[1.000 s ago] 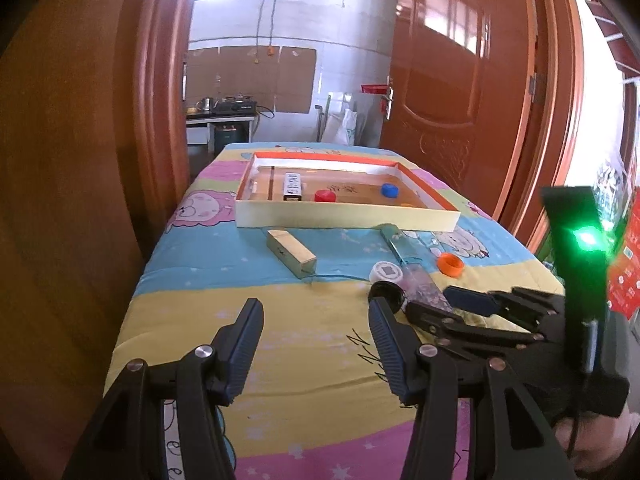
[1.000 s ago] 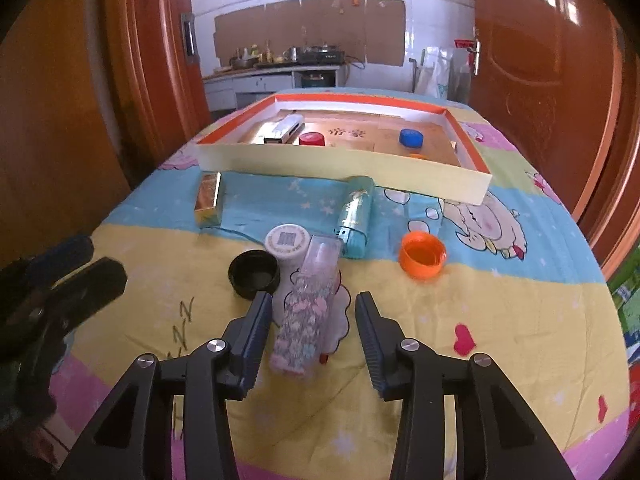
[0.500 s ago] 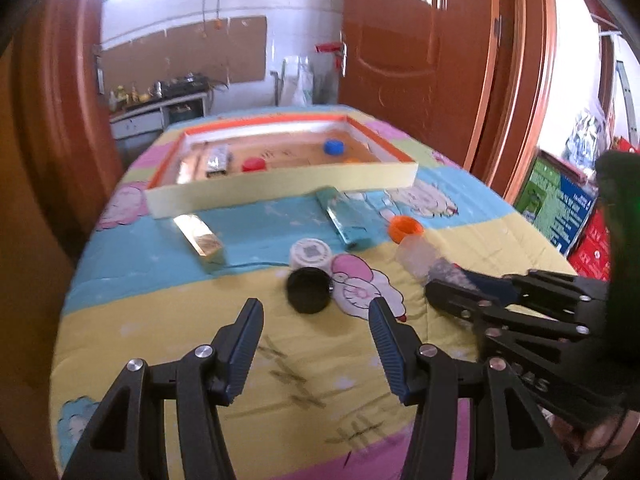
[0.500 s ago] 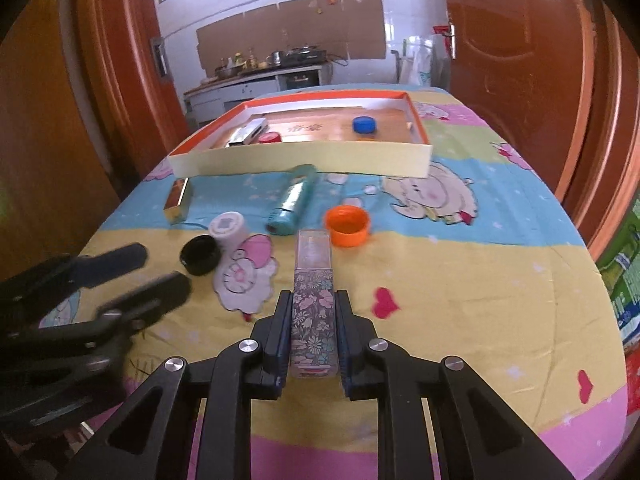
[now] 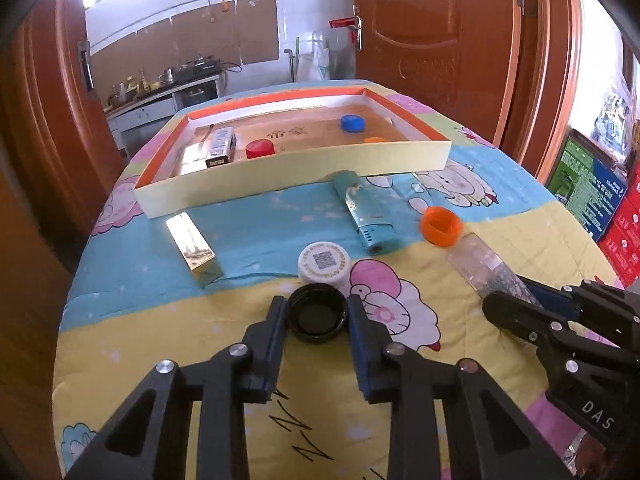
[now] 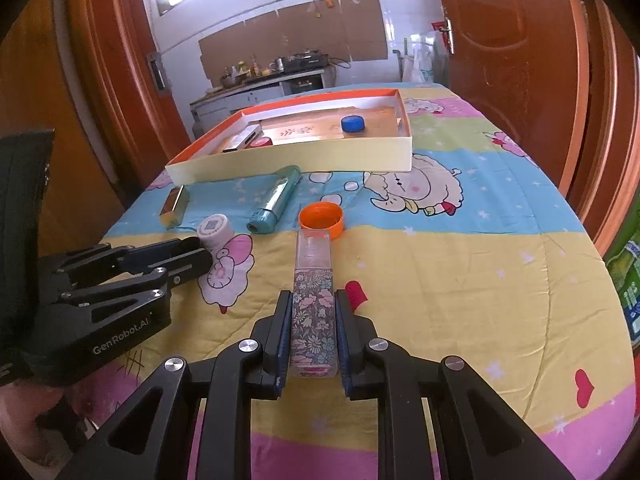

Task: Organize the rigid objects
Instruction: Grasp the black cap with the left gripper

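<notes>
My right gripper (image 6: 311, 300) is shut on a floral clear-topped bottle (image 6: 313, 280), which also shows in the left wrist view (image 5: 482, 266). My left gripper (image 5: 317, 308) has its jaws close around a black cap (image 5: 317, 313), touching or nearly touching its sides. A white QR cap (image 5: 325, 261), a gold box (image 5: 193, 246), a teal tube (image 5: 362, 210) and an orange cap (image 5: 440, 225) lie on the cloth. The cardboard tray (image 5: 304, 168) holds a red cap (image 5: 260, 148), a blue cap (image 5: 352, 123) and a small box (image 5: 221, 147).
The table has a cartoon-print cloth (image 6: 460, 264). Wooden doors (image 5: 432, 40) stand behind and to both sides. Coloured cartons (image 5: 596, 196) sit beyond the right table edge. The left gripper body (image 6: 100, 292) sits at the left in the right wrist view.
My left gripper moved forward to the black cap and narrowed around it. My right gripper closed on the floral bottle and holds it, pointing toward the tray.
</notes>
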Tool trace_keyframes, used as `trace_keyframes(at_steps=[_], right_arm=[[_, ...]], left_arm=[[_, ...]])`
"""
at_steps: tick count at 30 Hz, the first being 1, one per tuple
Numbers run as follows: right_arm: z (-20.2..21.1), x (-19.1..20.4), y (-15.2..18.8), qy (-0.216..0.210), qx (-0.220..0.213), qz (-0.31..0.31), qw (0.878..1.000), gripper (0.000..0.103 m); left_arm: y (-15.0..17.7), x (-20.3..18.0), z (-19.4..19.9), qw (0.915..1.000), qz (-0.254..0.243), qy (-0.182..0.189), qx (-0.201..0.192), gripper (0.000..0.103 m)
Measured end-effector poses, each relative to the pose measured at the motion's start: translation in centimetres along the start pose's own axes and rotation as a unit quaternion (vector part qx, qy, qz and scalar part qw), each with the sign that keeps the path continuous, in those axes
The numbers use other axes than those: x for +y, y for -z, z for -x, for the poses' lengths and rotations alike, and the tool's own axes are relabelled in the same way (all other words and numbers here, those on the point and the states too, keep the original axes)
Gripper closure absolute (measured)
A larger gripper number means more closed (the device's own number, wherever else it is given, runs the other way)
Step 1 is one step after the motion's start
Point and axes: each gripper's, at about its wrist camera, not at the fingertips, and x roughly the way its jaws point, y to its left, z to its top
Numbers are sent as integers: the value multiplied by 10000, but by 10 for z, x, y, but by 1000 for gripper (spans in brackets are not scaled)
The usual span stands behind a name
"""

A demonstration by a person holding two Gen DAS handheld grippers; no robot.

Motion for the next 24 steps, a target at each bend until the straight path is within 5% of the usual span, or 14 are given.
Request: trace_keyframes(at_steps=[24], right_arm=[[25, 6, -16, 97, -378, 125, 9992, 83]], left_arm=[[-3, 13, 50, 9964, 408, 449, -594, 73]])
